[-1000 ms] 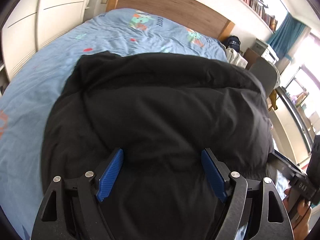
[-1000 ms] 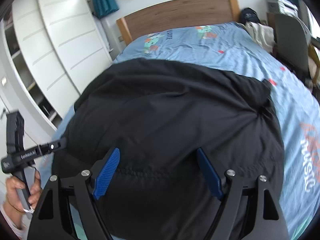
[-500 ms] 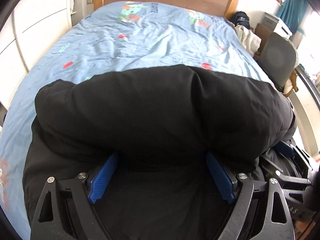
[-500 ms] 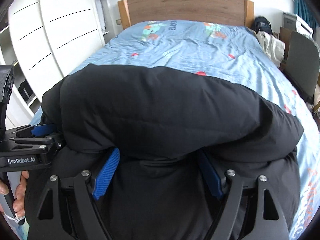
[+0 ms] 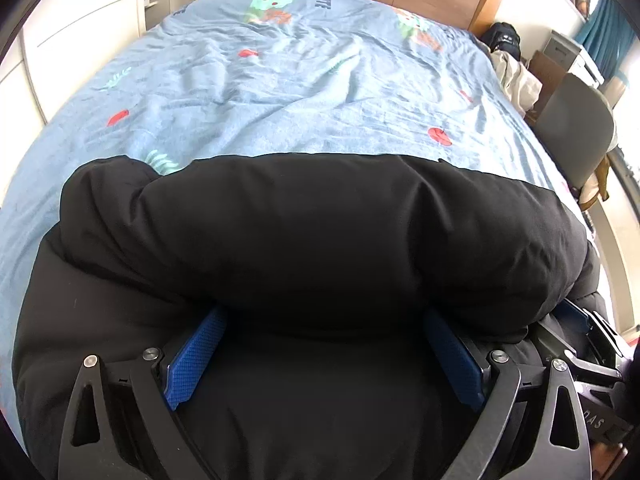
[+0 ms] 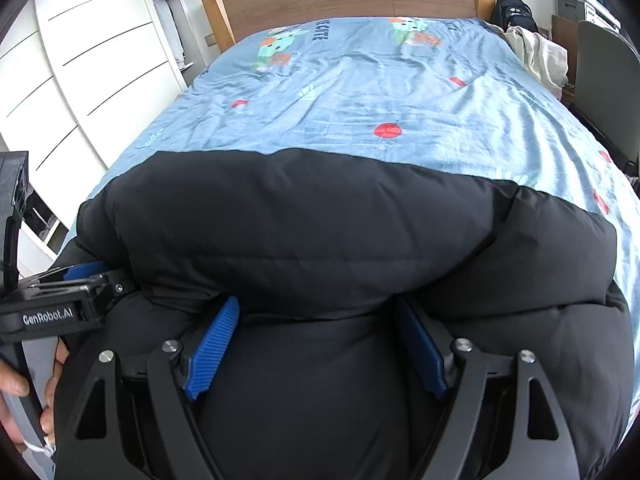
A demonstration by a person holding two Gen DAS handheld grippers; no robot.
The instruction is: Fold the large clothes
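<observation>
Blue bed sheet [image 5: 320, 92] lies bare beyond the black coat's [image 5: 320, 232] folded edge. Left gripper [image 5: 324, 354] and right gripper [image 6: 316, 350] spread their fingers wide, tips under the fold.

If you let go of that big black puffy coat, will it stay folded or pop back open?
The black coat looks thickly padded, so its folded-over top half bulges in a fat roll; it will probably spring partly open. It sags like soft cloth, so it is likely floppy and fairly light.
</observation>
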